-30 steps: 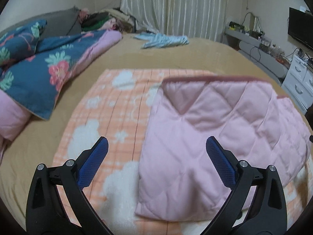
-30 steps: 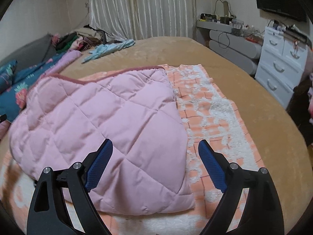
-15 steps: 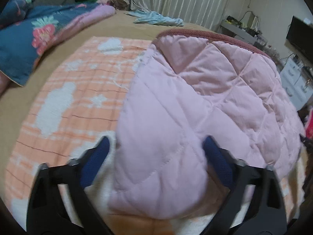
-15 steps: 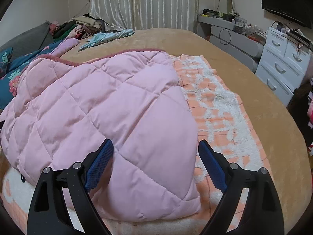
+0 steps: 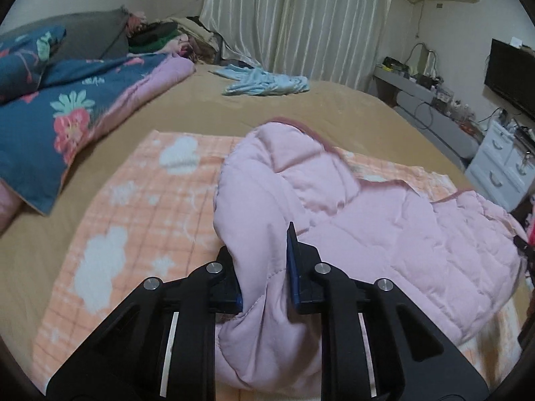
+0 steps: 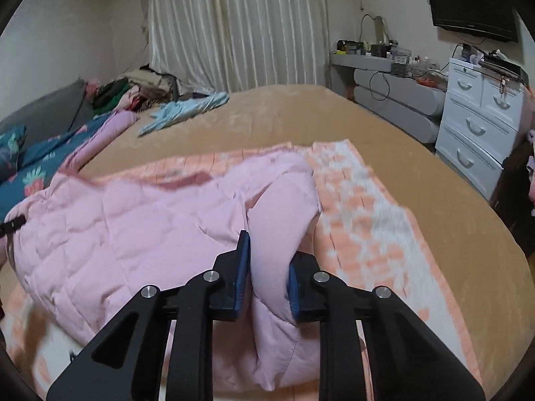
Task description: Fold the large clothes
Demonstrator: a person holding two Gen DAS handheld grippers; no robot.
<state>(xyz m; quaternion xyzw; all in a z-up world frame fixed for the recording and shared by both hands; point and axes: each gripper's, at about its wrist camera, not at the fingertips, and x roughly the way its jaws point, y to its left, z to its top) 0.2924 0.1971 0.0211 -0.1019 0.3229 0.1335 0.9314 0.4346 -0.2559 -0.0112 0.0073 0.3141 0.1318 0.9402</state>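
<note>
Between the fingers of the left gripper [image 5: 264, 277] sits a bunched fold of the pink quilted jacket [image 5: 384, 234], pinched at its near left corner; blue pads pressed in on the padding from both sides. The right gripper [image 6: 269, 279] does the same at the near right corner, a thick roll of the jacket [image 6: 133, 227] squeezed between its fingers. Both grips sit on the hem nearest the person, probably so the whole near edge can be lifted and carried forward as one fold line.

Ahead of both grippers the jacket spreads out over an orange checked blanket [image 5: 127, 207], which lies on the tan bed cover [image 5: 301, 107]. The jacket looks raised and rumpled just ahead of each gripper, maroon trim showing at the far edge, so it is likely mid-lift, fold not yet laid down. Some motion blur, so exact cloth shape is unclear.

Far ahead and to the left of the left gripper: a blue floral duvet [image 5: 50, 117] and a light blue garment [image 5: 264, 82], well apart from the work. To the right of the right gripper, beyond the bed, a white drawer unit [image 6: 478, 117].

Judgement: padding is bulky and slippery, one corner could slip out if the two grippers move unevenly; next move calls for both carrying the hem forward together
</note>
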